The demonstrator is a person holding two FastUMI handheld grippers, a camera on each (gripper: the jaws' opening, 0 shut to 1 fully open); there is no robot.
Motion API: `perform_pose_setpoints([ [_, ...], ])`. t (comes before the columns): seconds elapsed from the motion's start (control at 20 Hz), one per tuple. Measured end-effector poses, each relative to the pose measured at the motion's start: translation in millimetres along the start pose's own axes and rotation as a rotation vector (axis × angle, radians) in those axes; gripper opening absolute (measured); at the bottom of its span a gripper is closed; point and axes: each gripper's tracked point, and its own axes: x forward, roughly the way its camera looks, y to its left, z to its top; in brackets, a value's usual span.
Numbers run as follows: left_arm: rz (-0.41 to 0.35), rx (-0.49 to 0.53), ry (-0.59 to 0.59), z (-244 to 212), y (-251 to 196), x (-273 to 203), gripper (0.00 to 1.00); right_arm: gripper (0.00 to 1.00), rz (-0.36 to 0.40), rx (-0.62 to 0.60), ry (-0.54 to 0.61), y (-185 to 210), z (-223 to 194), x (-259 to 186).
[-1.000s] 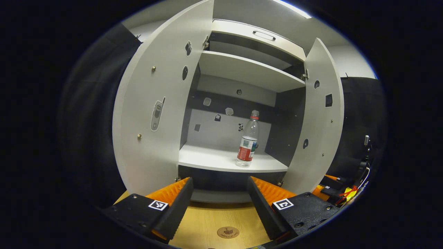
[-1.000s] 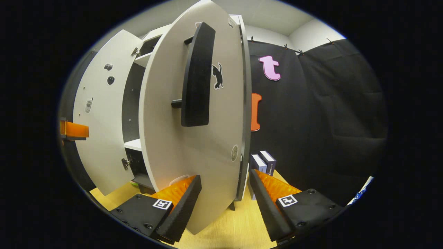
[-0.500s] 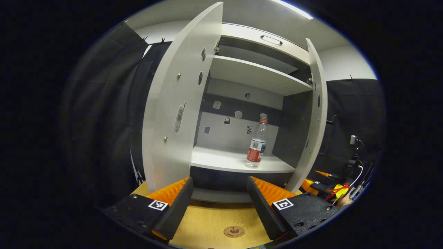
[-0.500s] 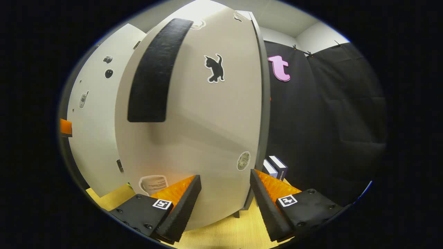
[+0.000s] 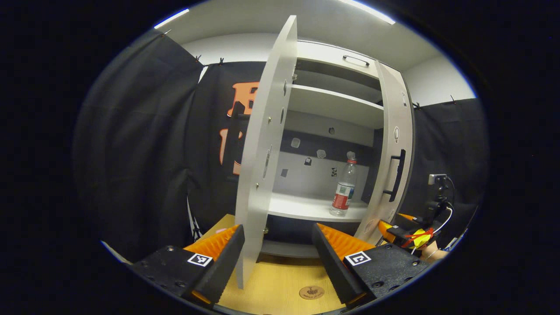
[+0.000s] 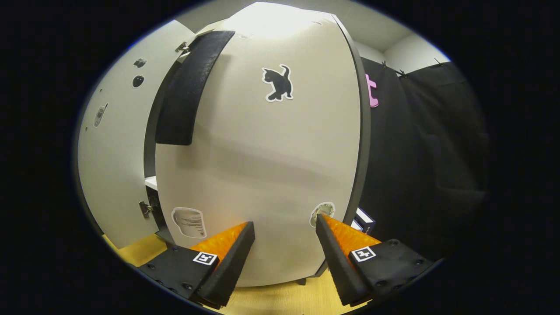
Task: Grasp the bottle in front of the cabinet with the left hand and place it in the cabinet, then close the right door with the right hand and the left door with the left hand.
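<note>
A clear bottle (image 5: 344,192) with a red label stands upright on the cabinet's lower shelf (image 5: 306,209). The left door (image 5: 262,153) is open and edge-on to my left gripper (image 5: 278,249), which is open and empty, the door's lower edge just inside its left finger. The right door (image 5: 393,144) with its black handle (image 5: 397,175) is swung nearly shut. In the right gripper view that door's outer face (image 6: 271,166) stands close ahead, and my right gripper (image 6: 282,245) is open with its fingertips at the door. The left door (image 6: 113,166) is open beyond it.
The cabinet stands on a wooden table (image 5: 280,284). The other gripper and the hand holding it (image 5: 404,232) show low at the right door. Small boxes (image 6: 365,221) stand to the right of the cabinet. An upper shelf (image 5: 332,103) is bare.
The right door has swung from wide open to nearly shut with my right gripper following it. My left gripper has shifted left, so the left door now appears edge-on.
</note>
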Motion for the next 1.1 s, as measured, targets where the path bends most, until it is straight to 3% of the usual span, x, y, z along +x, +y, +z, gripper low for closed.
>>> perform_pose_setpoints([
  [0.15,0.039,-0.001,-0.013,4.4,14.6,-12.0,0.95,0.95,-0.003,0.004,0.012,-0.1,-0.2,-3.0],
  [0.2,0.054,-0.002,-0.015,5.4,20.4,-15.5,0.95,0.89,-0.003,-0.004,0.014,-0.4,0.1,-3.3],
  [0.25,0.072,-0.003,-0.016,5.5,27.7,-18.5,0.95,0.95,-0.004,-0.012,0.014,-0.2,0.6,-3.1],
  [0.65,0.198,0.004,-0.029,7.1,81.1,-27.1,0.95,0.95,-0.006,-0.035,0.024,0.3,1.9,-2.8],
  [0.85,0.223,0.004,-0.029,1.1,100.2,-15.9,0.96,0.95,0.021,-0.018,0.028,6.1,5.1,-8.1],
  [1.1,0.249,0.046,-0.025,-2.0,121.5,11.5,0.95,0.95,0.039,-0.016,0.009,0.9,15.7,-46.4],
])
